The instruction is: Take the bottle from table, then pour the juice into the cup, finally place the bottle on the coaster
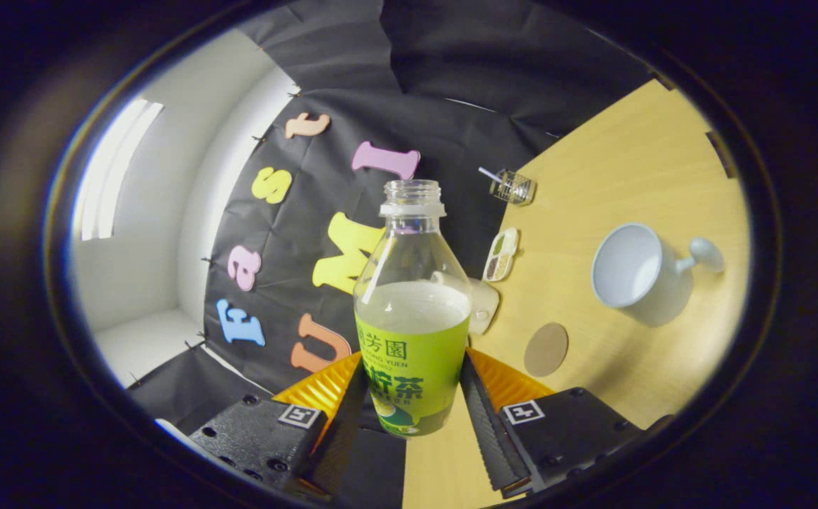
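Gripper view: both fingers [352,417] of the gripper [412,413] press the uncapped bottle's [412,318] label, holding it tilted off the table [635,162], with the coaster [546,349] just beyond, the cup [635,272] farther, bare tabletop between them.
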Motion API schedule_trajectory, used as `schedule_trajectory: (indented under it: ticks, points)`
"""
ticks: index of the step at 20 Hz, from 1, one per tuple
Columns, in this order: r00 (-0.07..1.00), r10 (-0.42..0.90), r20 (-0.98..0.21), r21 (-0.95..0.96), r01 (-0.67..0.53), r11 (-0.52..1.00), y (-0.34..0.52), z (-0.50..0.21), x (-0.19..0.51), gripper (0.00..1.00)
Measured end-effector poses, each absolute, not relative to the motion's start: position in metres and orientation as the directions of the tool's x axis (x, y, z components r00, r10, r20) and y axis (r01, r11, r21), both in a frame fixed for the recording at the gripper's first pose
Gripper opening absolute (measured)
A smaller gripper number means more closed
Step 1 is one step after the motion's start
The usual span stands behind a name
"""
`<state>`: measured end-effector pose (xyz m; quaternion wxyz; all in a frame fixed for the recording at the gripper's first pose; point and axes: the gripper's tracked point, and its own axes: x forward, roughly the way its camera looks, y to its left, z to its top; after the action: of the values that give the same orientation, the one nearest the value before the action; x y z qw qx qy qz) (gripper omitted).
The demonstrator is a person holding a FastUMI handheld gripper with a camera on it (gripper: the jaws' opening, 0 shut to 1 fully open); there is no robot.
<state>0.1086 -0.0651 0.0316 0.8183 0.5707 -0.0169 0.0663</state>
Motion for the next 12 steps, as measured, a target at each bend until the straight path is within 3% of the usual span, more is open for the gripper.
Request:
schedule_trajectory:
  ticks: [7,12]
  points:
    - [0.999,-0.001,-0.043,0.662,0.029,0.749,-0.085,0.019,0.095,0.79]
    - [0.994,-0.107,-0.039,0.421,0.113,0.900,-0.106,0.035,0.092,0.79]
